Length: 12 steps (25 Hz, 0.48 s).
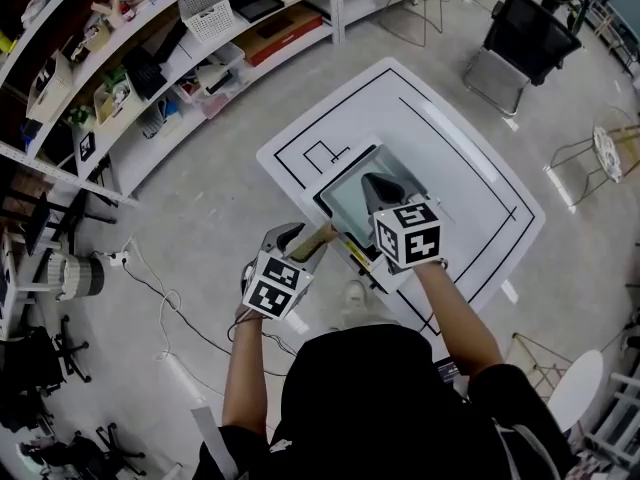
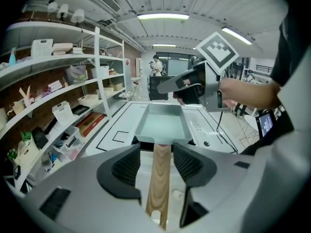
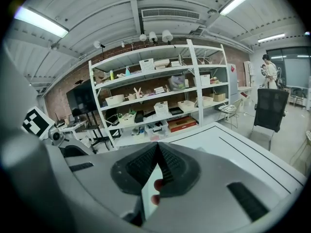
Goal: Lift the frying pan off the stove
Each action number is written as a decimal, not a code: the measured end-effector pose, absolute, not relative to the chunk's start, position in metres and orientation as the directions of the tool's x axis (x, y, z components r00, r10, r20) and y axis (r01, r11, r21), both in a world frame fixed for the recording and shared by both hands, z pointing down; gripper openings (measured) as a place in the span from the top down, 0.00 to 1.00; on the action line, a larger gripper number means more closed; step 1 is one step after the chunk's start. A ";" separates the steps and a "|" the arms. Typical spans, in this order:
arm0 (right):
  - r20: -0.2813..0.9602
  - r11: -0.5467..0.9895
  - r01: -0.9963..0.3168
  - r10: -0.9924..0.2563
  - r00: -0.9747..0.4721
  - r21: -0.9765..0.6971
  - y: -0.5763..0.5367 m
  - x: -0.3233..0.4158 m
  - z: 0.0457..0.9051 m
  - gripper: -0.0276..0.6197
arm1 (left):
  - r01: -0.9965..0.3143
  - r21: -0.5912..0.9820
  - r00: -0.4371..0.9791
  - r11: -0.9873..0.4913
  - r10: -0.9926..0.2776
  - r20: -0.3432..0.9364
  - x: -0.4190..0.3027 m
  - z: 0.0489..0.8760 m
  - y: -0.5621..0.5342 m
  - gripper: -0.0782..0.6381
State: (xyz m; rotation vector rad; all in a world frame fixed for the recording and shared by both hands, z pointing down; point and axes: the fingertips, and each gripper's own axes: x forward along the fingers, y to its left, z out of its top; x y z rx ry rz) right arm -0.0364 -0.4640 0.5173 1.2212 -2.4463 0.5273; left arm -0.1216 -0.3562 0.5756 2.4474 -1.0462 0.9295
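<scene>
- In the head view we see a white worktop marked with black lines. On it sits a stove with the frying pan resting on top.
- The pan is rectangular with a pale inside. Its wooden handle points back toward the person.
- The left gripper is down at that handle, while the right gripper hangs over the inside of the pan.
- Shelves full of boxes and baskets run along the upper left, and a dark chair stands beyond the worktop.
- In the left gripper view we look along the left gripper. Its jaws stand released, spread to either side of the handle, and we can see a gap on each side between the pads and the wood.
- Beyond them the pan sits flat on the stove.
- The right gripper floats above the far end of the pan with its jaws clenched to a point and clear of the rim.
- In the right gripper view the jaws of the right gripper meet at their tips, and we see nothing gripped there. A narrow wedge opens below the tips, and what shows through it is too small for us to tell.
- Past them lie the worktop, the shelves and the chair.
</scene>
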 end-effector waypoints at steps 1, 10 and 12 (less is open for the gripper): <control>0.471 0.557 -0.813 -0.678 -0.564 -0.171 -0.465 -0.036 0.519 0.95 | -0.722 0.039 0.523 -0.691 -0.509 0.683 -0.119 0.580 -0.356 0.60; 0.486 0.552 -0.813 -0.668 -0.563 -0.184 -0.477 -0.033 0.529 0.95 | -0.647 0.012 0.473 -0.762 -0.389 0.790 -0.114 0.617 -0.353 0.57; 0.489 0.552 -0.813 -0.665 -0.565 -0.187 -0.478 -0.033 0.532 0.95 | -0.640 0.014 0.460 -0.768 -0.369 0.808 -0.114 0.625 -0.351 0.57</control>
